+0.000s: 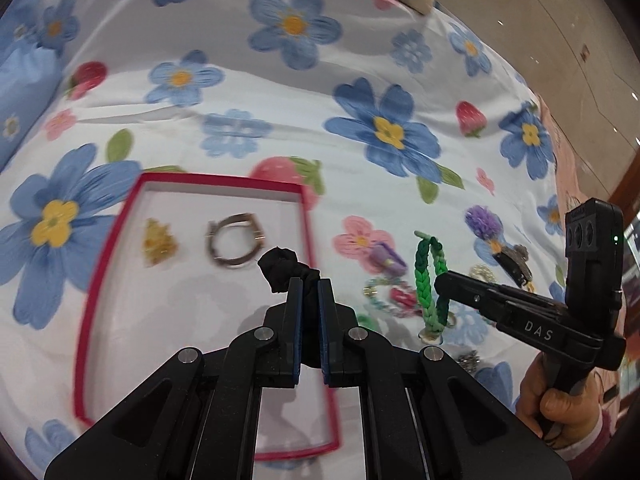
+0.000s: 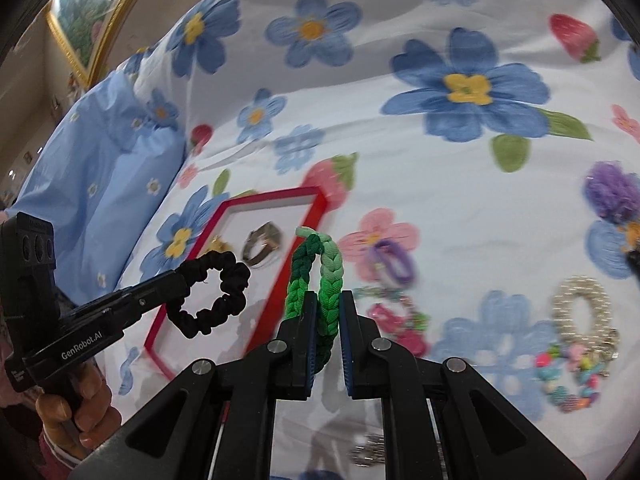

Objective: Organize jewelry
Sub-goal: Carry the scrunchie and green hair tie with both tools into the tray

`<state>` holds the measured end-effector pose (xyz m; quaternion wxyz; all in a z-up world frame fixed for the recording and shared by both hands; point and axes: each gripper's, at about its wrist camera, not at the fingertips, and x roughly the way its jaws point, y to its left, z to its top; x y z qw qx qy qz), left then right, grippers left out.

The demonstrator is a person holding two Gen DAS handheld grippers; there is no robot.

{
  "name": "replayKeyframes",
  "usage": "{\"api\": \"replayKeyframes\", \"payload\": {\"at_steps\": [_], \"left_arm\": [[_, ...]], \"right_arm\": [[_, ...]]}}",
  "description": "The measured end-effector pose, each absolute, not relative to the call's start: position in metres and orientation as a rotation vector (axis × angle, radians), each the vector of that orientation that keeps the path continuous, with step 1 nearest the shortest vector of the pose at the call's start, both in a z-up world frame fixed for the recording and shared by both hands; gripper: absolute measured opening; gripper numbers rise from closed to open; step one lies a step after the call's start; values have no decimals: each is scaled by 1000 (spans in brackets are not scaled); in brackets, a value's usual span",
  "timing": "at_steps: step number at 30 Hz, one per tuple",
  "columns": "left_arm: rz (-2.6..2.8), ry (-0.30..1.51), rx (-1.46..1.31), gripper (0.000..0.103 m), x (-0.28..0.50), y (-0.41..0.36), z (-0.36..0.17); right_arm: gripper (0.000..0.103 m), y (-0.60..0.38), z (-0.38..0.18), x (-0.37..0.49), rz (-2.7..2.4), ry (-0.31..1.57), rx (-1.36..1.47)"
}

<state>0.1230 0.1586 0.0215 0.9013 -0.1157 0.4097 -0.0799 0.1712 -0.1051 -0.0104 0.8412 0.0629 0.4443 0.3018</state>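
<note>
- Carrying two hair ties above the flowered bedspread (image 1: 280, 92) — one per tool.
- Left tool (image 1: 309, 292): closed on a black scrunchie (image 1: 286, 270), pinched at one edge, its ring hanging free beyond the tips in the right wrist view (image 2: 210, 294).
- Right tool (image 2: 327, 304): closed on a green braided band (image 2: 316, 280), loop standing upright between the pads, long axis running up and away from the tips; same band seen from the left (image 1: 430, 280).
- Red-rimmed tray (image 1: 120, 216) lying on the bed, white inside, directly under and ahead of the left tool; off to the left of the right tool, near but not under it. Left hand judged the nearer for a drop.
- Inside the tray, counted: one gold piece (image 1: 159, 242) and one metal bangle (image 1: 234, 246), side by side near the far end; nearer half bare.
- Black scrunchie hanging over the tray's right side, just beside the bangle — a plain release probably lands it inside.
- Green band hanging outside the tray's right rim; a shift leftward needed first, by the look of it.
- Loose on the bedspread right of the tray: one purple clip (image 2: 392, 262), one pearl ring-shaped piece (image 2: 582, 312), one beaded multicolour bracelet (image 2: 572, 380), one pink-and-green blurred piece (image 2: 394, 322), one purple pompom tie (image 2: 612, 192), one small silver piece (image 2: 368, 454) near the bottom edge. Exact count uncertain under blur.
</note>
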Motion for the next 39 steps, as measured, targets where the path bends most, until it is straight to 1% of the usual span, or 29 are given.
{"api": "replayKeyframes", "payload": {"at_steps": [11,17,23,32,34,39], "left_arm": [[-84,843,-322,6,115,215,4],[-62,843,-341,6,127,233,-8],[-18,882,-364,6,142,251,-28],[5,939,-356,6,152,253,-48],[5,943,-355,6,153,253,-49],[23,956,-350,8,153,254,-51]], "right_arm": [[10,-37,-18,163,728,965,78],[10,-5,-28,172,750,997,56],[10,25,-47,182,748,1039,5],[11,42,-71,192,724,1089,-55],[15,42,-74,194,724,1097,-56],[15,42,-76,195,720,1102,-51]]}}
